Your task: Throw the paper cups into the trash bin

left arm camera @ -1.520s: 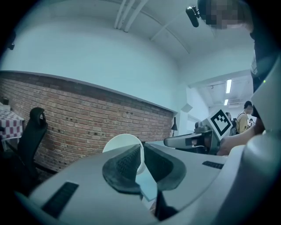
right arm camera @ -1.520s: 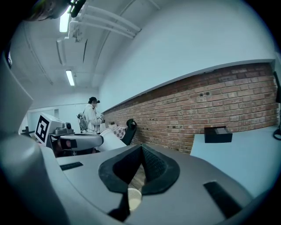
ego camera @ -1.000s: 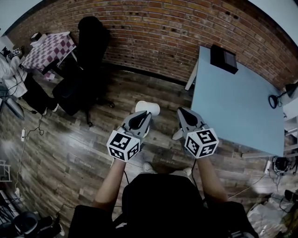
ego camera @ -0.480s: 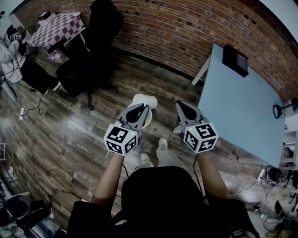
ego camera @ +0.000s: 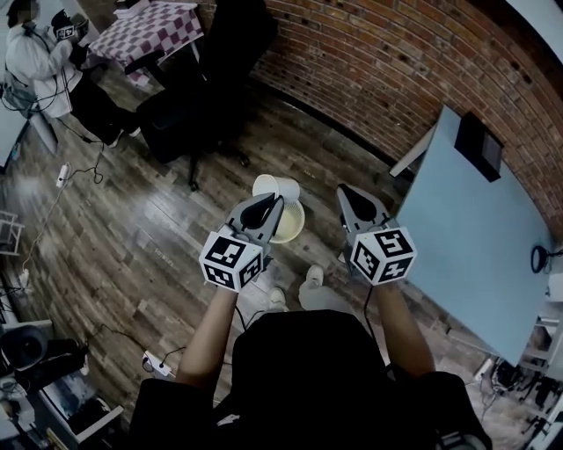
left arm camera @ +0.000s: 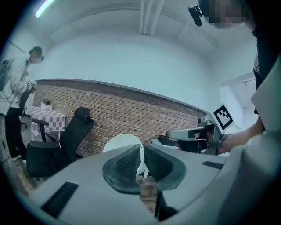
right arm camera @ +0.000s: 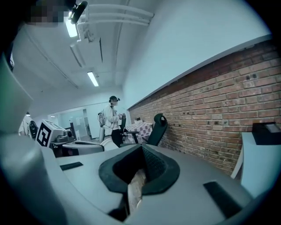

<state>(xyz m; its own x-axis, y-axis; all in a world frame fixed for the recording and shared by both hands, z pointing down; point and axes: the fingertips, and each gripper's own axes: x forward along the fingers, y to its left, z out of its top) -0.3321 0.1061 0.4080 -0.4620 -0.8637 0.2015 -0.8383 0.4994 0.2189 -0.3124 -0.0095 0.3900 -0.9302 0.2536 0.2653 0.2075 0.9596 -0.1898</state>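
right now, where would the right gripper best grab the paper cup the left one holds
Probably the rim's free right edge. The paper cup shows its open mouth from above, with the left gripper pinching its left wall in its jaws, so the right gripper could come from the right, one jaw inside the thin wall.

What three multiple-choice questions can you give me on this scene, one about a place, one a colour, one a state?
1. The blue table stands: A on the side of the right gripper; B behind the person; C under the office chair.
2. The far tablecloth is: A plain green; B purple-and-white checked; C black.
3. The fingers of the left gripper are: A wide apart, empty; B shut on a paper cup at its rim; C out of view.
Answers: A, it fills the head view's right; B, its checks show top left; B, the left gripper view shows the rim pinched.
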